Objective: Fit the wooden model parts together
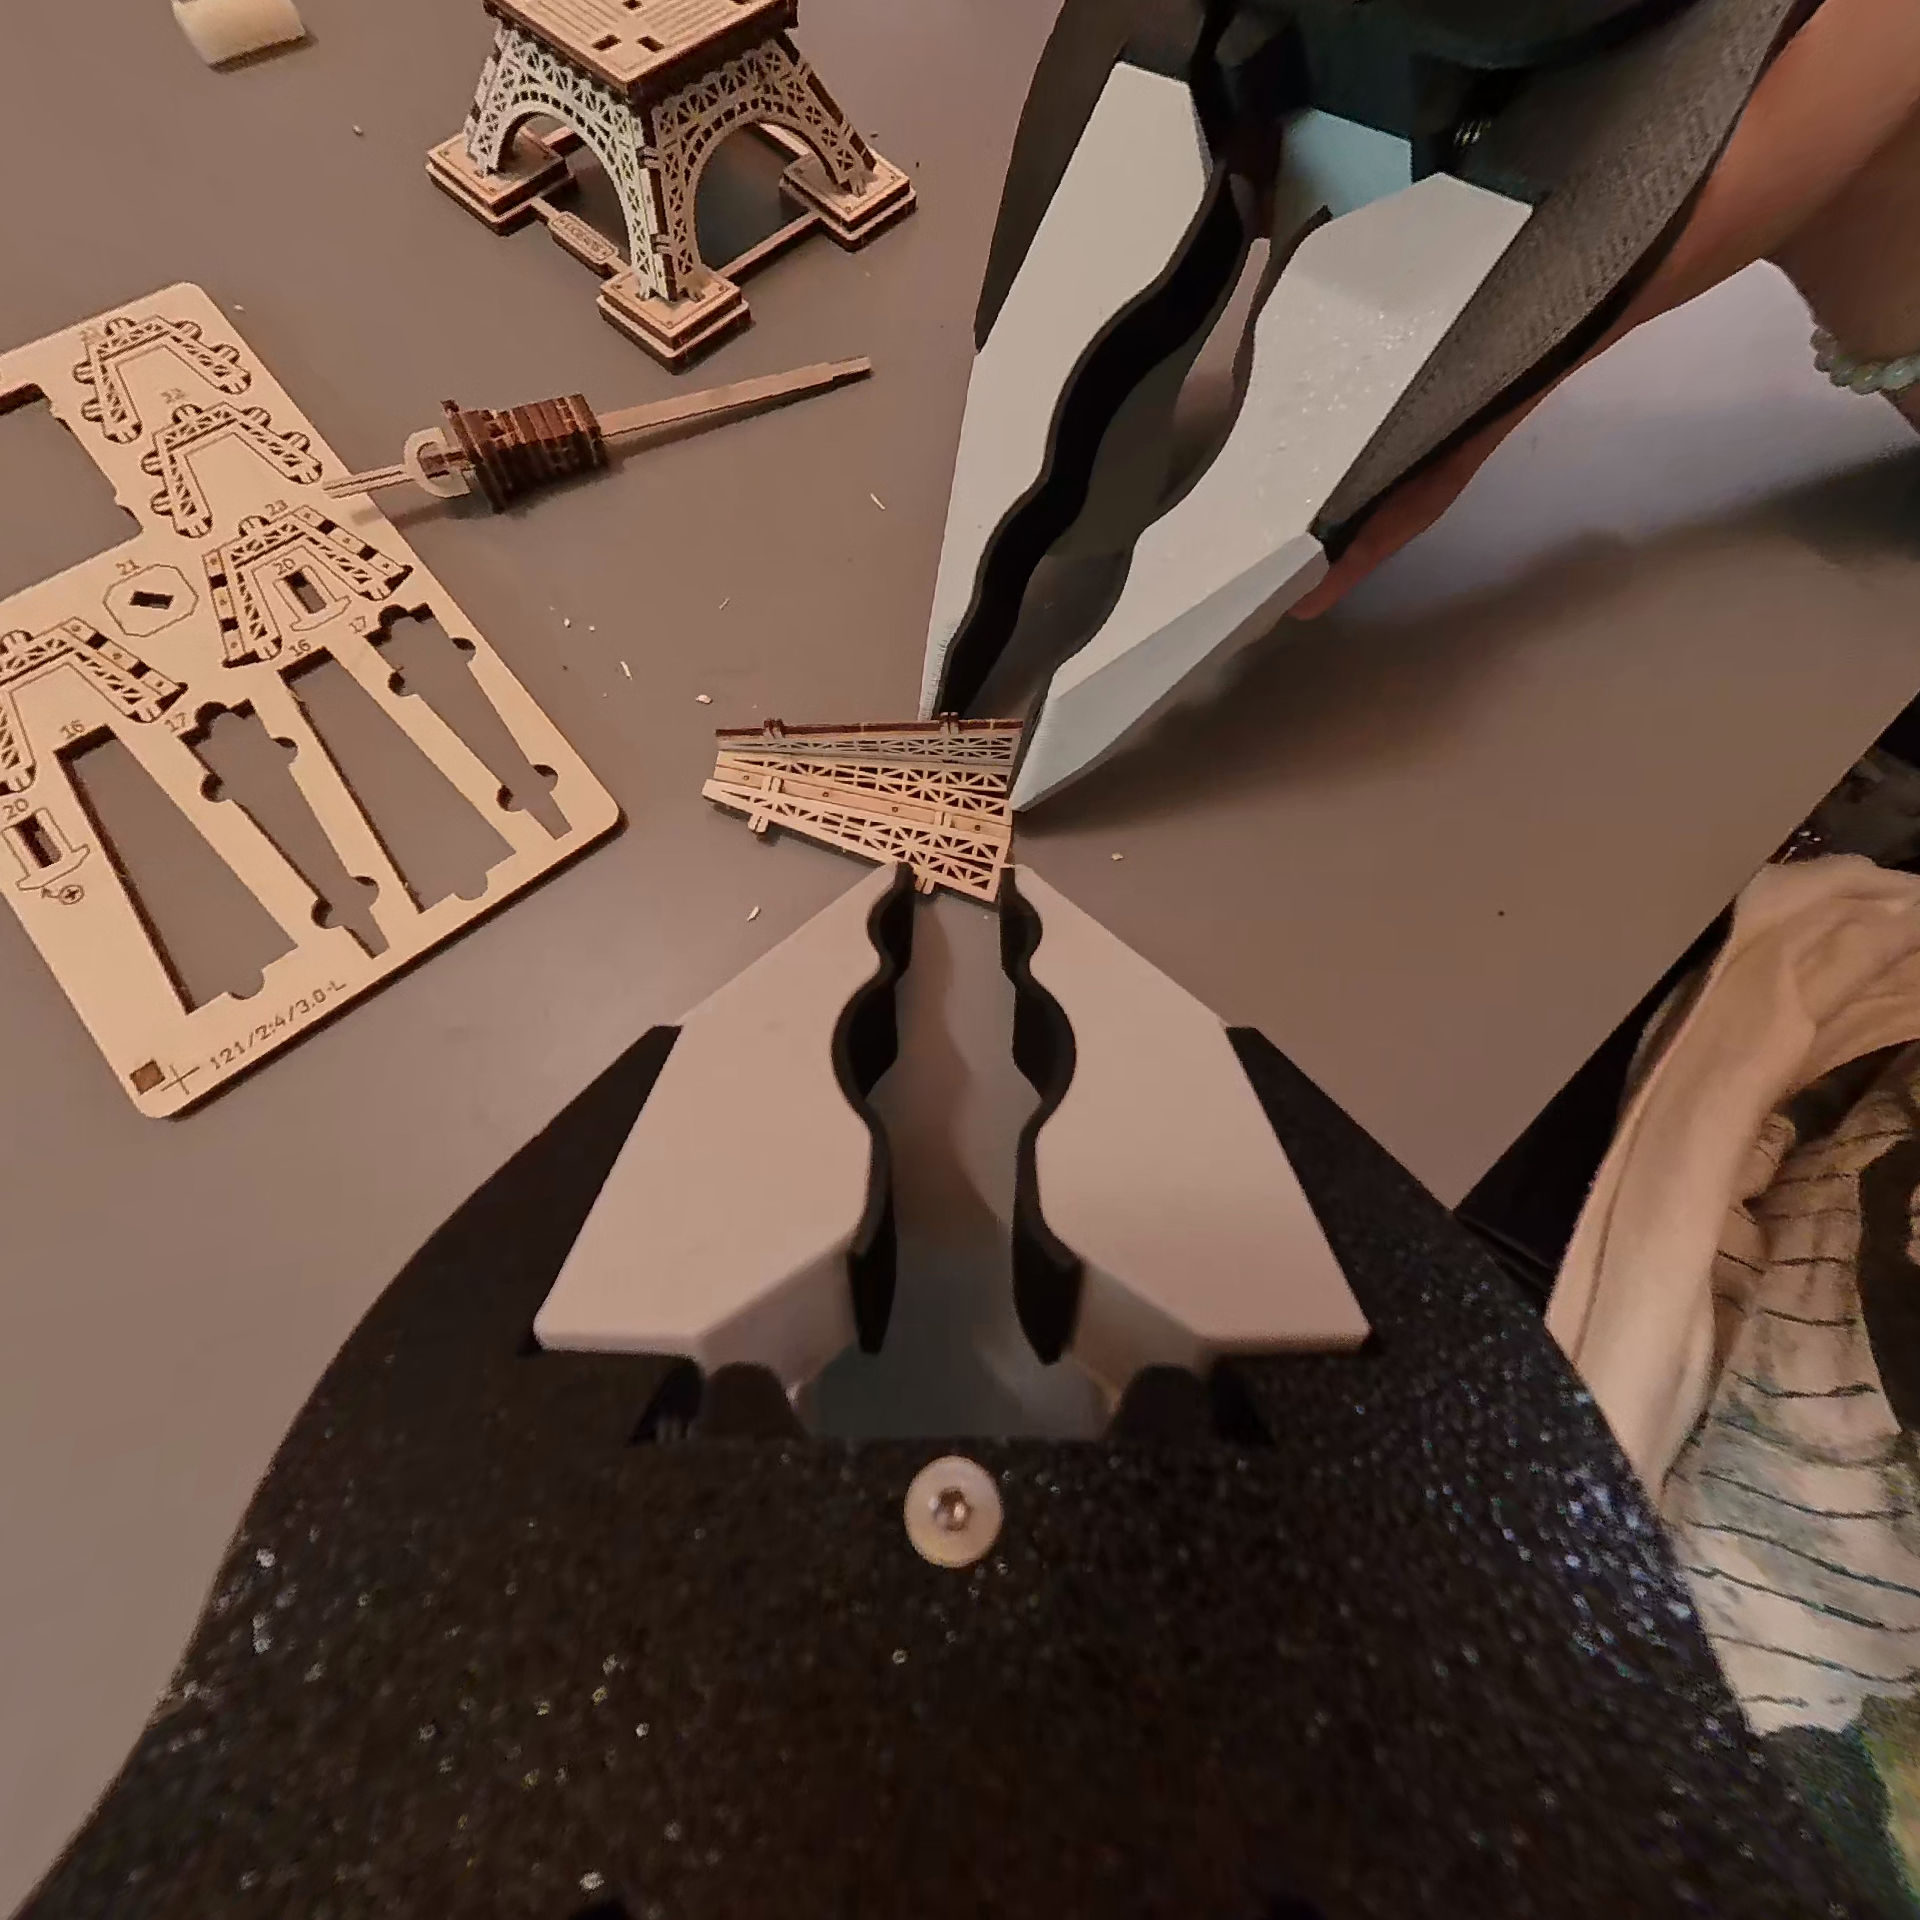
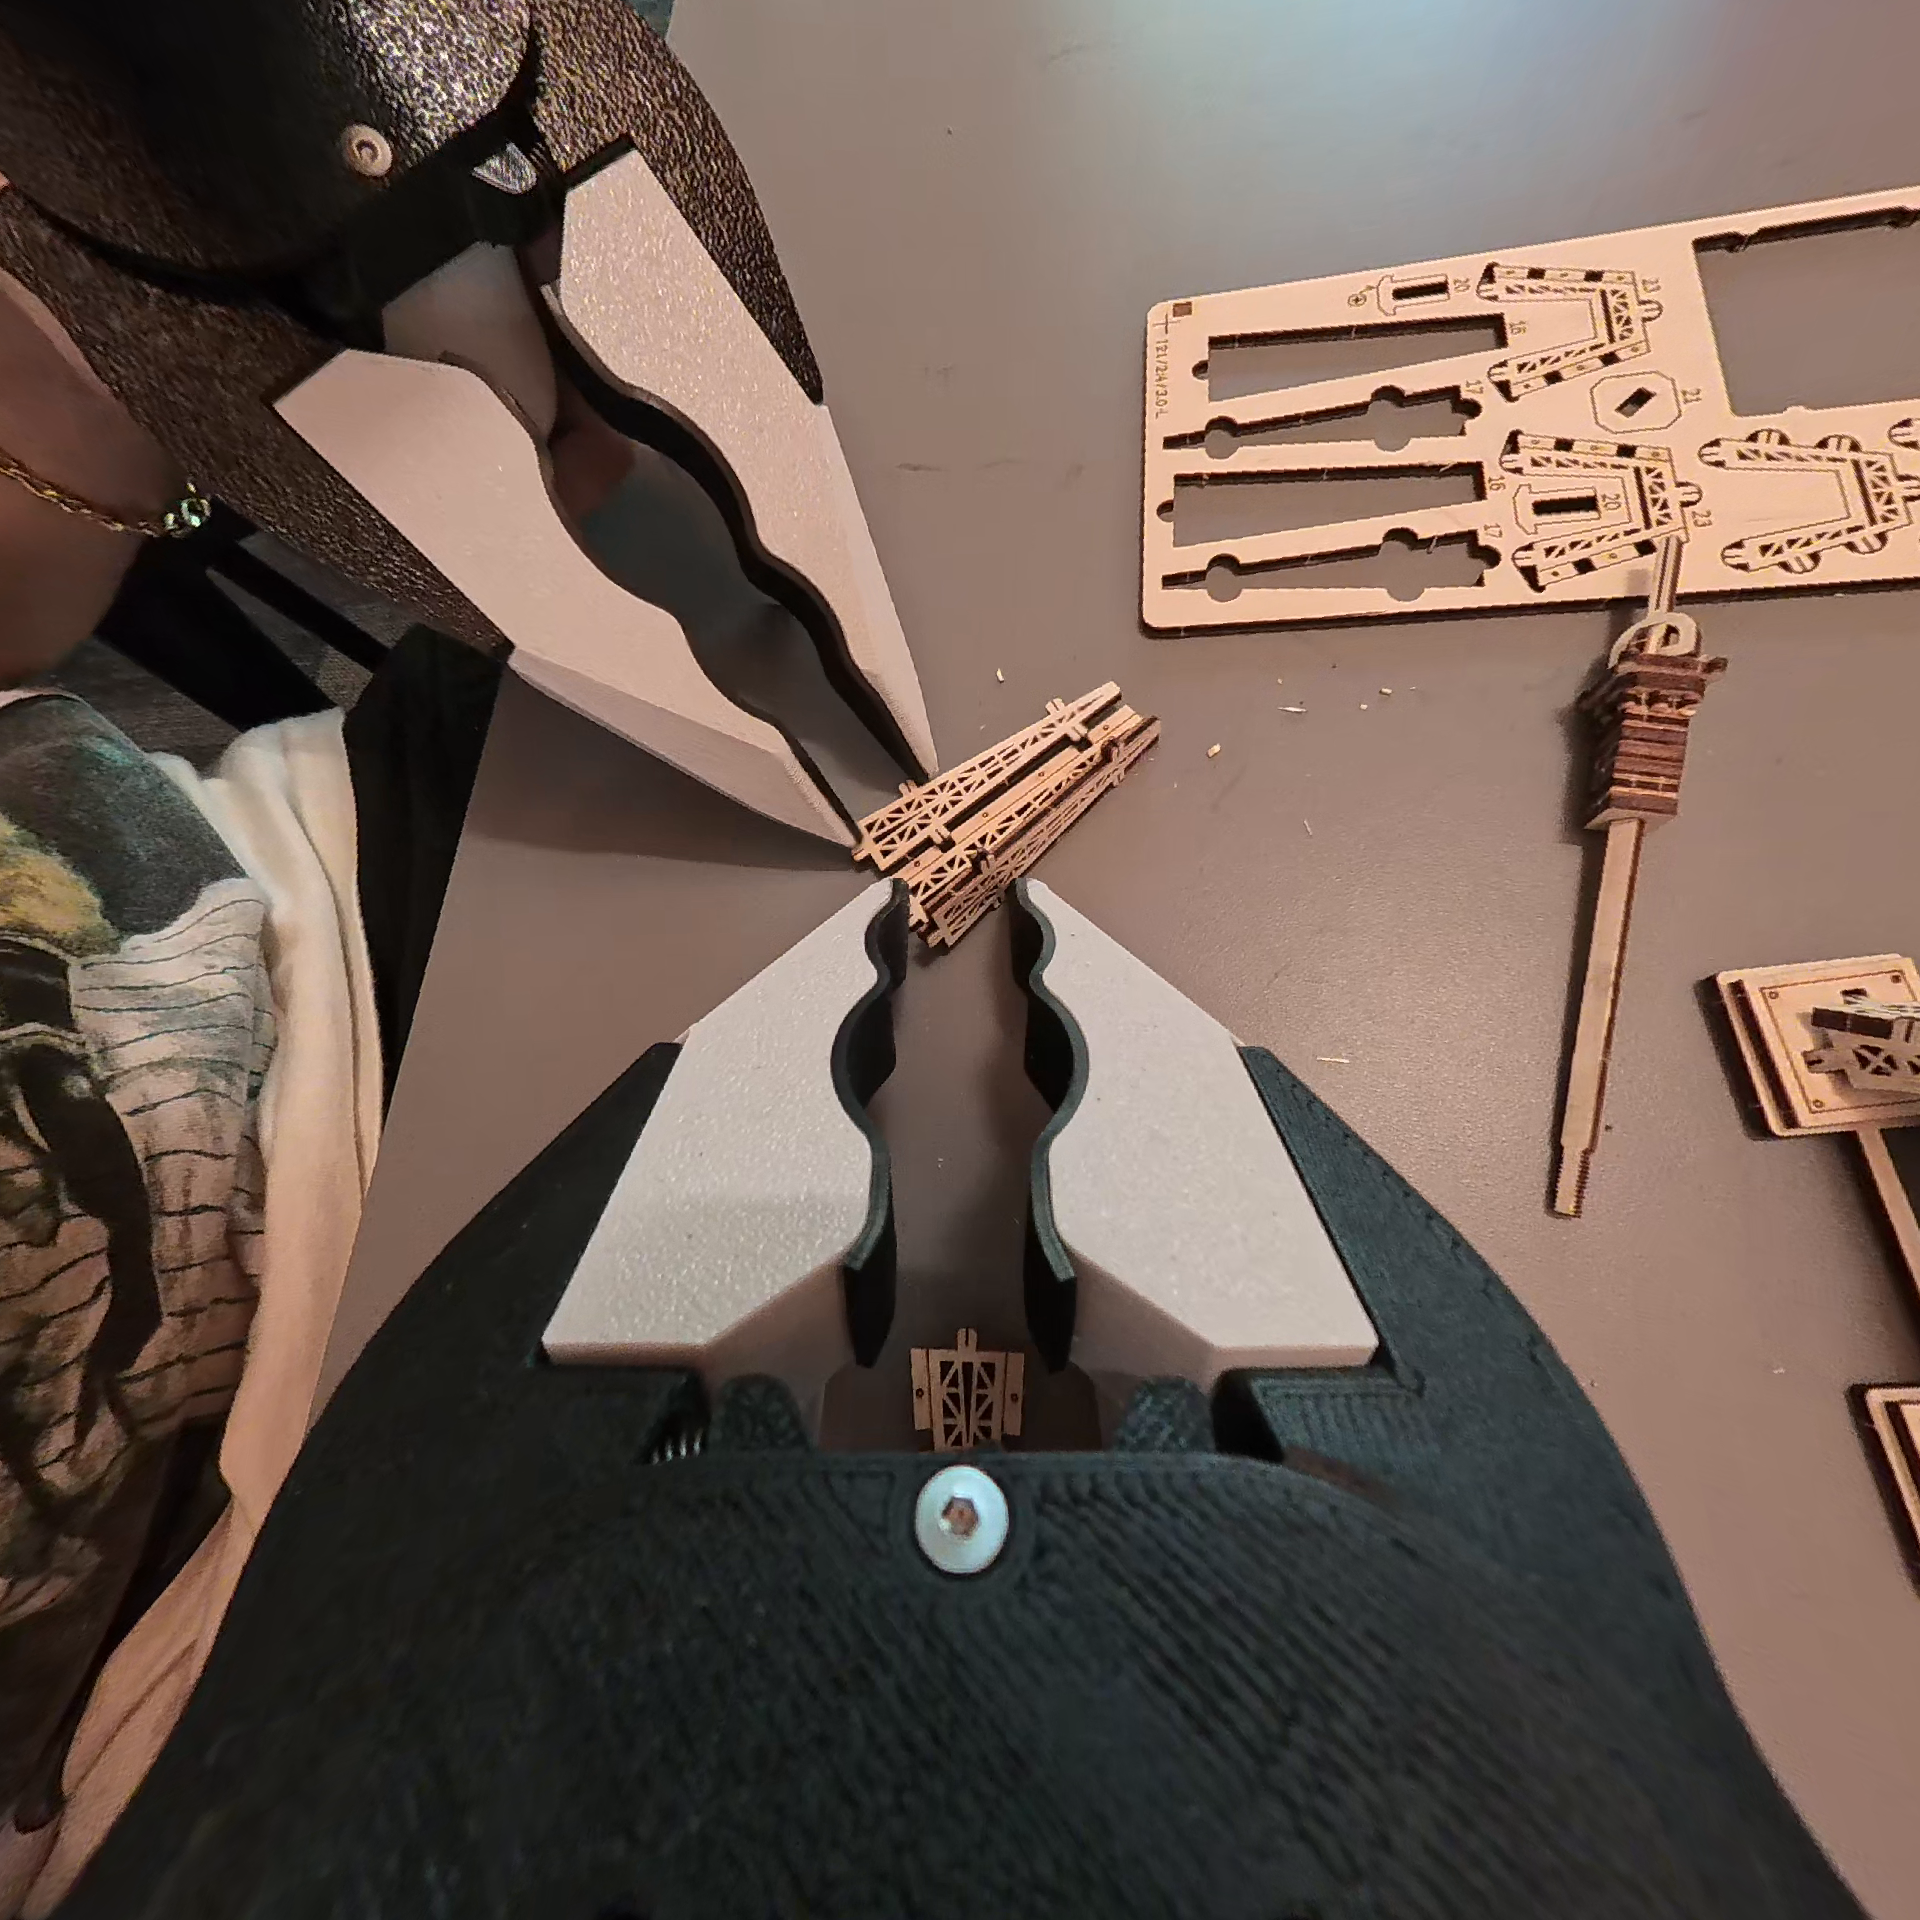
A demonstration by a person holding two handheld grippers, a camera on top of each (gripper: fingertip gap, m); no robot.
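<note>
Both grippers meet at the small lattice spire section (image 1: 868, 795), a bundle of thin tapered wooden panels lying on the grey table (image 1: 1455, 831) at frame centre. The left gripper (image 1: 954, 883) has its jaws parted a moderate way, tips straddling the wide end of the piece; whether they actually pinch it I cannot tell. The right gripper (image 2: 956, 896) is likewise partly open, its tips either side of the same piece's wide end (image 2: 987, 821), grip unclear.

In the right wrist view a small lattice offcut (image 2: 966, 1397) sits deep in the throat between the fingers.

Further out in the left view, the punched-out wooden sheet (image 1: 260, 727) lies at the left, a stacked dark-wood spindle on a stick (image 1: 582, 431) lies above it, and the tower base with arches (image 1: 665, 156) stands at the upper left.
</note>
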